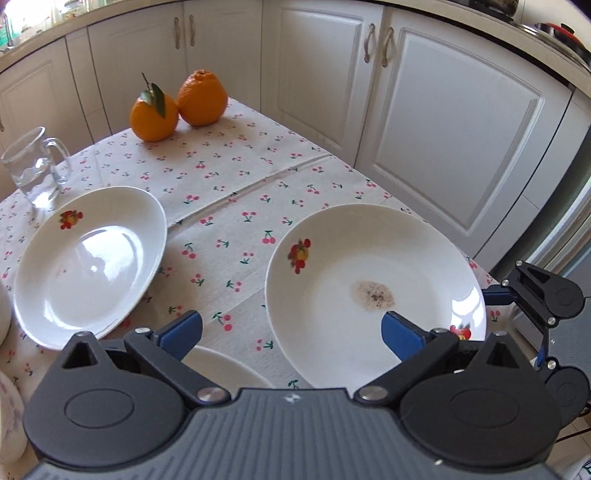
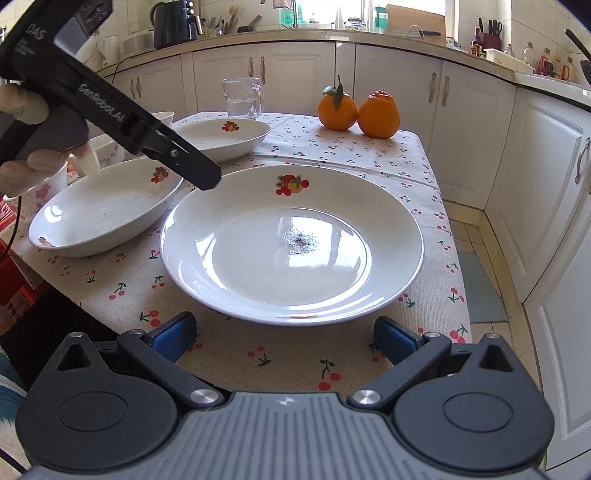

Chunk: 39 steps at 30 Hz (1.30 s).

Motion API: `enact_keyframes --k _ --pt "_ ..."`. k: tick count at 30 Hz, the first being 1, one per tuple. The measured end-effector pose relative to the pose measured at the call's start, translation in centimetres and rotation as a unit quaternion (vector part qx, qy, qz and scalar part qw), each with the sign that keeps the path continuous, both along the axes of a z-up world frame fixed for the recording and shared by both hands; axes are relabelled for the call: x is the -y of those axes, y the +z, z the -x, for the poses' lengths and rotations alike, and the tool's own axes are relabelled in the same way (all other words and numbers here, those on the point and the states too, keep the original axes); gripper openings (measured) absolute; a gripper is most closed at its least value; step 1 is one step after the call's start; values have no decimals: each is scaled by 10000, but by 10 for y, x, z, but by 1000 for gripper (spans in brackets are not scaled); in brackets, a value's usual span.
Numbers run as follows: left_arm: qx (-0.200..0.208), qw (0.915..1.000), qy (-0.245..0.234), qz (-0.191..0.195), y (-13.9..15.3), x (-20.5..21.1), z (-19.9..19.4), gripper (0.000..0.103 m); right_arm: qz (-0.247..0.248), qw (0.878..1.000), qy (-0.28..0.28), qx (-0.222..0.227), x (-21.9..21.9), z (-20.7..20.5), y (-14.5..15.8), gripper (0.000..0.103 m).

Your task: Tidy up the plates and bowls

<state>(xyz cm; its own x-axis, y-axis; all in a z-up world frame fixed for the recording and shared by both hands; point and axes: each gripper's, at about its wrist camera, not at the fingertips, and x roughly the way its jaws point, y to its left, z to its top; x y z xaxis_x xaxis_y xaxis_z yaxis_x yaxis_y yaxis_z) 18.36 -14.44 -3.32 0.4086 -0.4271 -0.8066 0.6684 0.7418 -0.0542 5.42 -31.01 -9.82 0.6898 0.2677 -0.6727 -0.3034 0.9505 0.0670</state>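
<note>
right gripper (image 2: 284, 338) gapes wide just before the stained plate (image 2: 291, 243).

A home kitchen: white cabinets (image 2: 303, 74) under a cluttered countertop (image 2: 332, 31), a kettle (image 2: 173, 24), and a cherry-print tablecloth (image 2: 332, 155).

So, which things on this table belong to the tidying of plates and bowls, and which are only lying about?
For the job:
- stained plate
- near deep dish
- far deep dish
- small patterned bowls

Lying about:
- two oranges
- glass mug
- cherry tablecloth
</note>
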Motion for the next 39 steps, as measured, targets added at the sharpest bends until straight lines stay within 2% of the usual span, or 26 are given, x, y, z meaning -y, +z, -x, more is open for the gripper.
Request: enact_keyframes --k 4,11,16,22,31,34,39 --pt "-307 9990 -294 -140 -9 21 -17 102 -32 9999 124 94 2 -1 -2 103" --pt "-525 9953 -741 -341 -17 51 -42 102 -67 9996 185 226 5 -3 -5 103" --pt "-686 9930 -860 -419 -24 60 -54 99 -80 9995 139 287 5 -2 -6 103" --pt "-944 9892 -1018 -465 -29 65 -59 82 -67 9994 135 301 5 -3 -6 103" --pt "-1013 9870 -1148 -494 -27 67 -66 72 -63 9995 125 292 5 -2 -4 98" --pt "-1016 9858 -1230 -530 -26 69 -68 65 -67 9995 93 290 6 -1 -3 95" --pt "-1099 9836 -1320 -556 -25 70 -72 63 -64 9995 79 297 5 -1 -3 94"
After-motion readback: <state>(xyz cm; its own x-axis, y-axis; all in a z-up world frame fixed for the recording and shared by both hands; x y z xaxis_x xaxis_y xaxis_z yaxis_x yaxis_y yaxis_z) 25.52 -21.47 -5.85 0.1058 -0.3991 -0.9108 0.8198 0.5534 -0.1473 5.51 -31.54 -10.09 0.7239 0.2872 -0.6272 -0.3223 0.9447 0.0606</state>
